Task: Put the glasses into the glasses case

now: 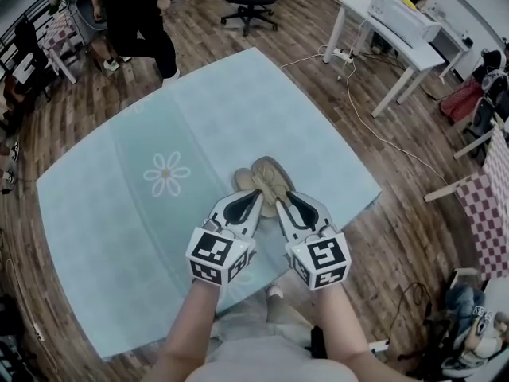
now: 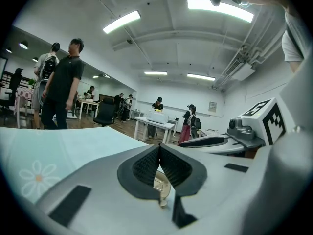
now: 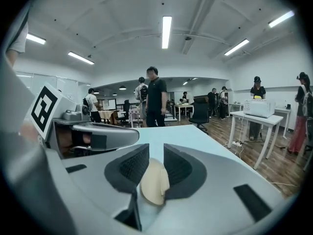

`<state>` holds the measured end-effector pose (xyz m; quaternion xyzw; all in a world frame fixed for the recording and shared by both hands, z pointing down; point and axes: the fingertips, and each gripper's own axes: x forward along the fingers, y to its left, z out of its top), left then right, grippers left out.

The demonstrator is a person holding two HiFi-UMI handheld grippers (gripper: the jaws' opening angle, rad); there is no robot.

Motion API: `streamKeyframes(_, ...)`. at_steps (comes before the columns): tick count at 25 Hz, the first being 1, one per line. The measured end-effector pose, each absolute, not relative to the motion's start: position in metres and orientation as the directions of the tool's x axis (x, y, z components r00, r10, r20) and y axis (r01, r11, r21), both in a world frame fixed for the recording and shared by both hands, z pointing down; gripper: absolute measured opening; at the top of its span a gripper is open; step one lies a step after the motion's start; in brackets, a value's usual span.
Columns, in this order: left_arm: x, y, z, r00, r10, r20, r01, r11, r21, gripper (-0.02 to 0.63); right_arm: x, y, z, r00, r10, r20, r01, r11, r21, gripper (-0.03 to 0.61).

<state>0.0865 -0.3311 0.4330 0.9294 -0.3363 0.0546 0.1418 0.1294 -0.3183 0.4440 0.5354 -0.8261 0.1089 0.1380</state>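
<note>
Right gripper (image 3: 156, 155) clamped on flap of beige oval soft glasses case (image 1: 266, 177); left gripper (image 2: 159, 148) jaws pressed together at its left edge. Risk: uneven pull twists case, flap slips free.

In the head view the jaws of both grippers cover the near half of the glasses case (image 1: 269, 175); its contents cannot be made out. Under the left gripper's (image 2: 158, 148) meeting tips only a cream sliver (image 2: 161, 184) with thin wire shows. Between the right gripper's (image 3: 155, 152) jaws, one rounded edge of the case shows; the rest is hidden.
</note>
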Motion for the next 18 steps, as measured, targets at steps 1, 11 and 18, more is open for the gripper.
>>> streamKeyframes(1, 0.087, -0.333, 0.435, 0.766, -0.611, 0.200, -0.643, -0.731, 0.229, 0.009, 0.129, -0.321, 0.446, -0.390, -0.852, 0.350, -0.913, 0.407, -0.028, 0.095)
streamKeyframes(11, 0.091, -0.353, 0.457, 0.717, -0.658, 0.232, -0.697, -0.670, 0.254, 0.009, 0.127, -0.349, 0.477, -0.422, -0.781, 0.461, -0.885, 0.465, -0.022, 0.074)
streamKeyframes(18, 0.083, -0.370, 0.477, 0.683, -0.681, 0.266, -0.731, -0.628, 0.268, 0.009, 0.113, -0.368, 0.504, -0.484, -0.726, 0.488, -0.850, 0.522, -0.067, 0.055)
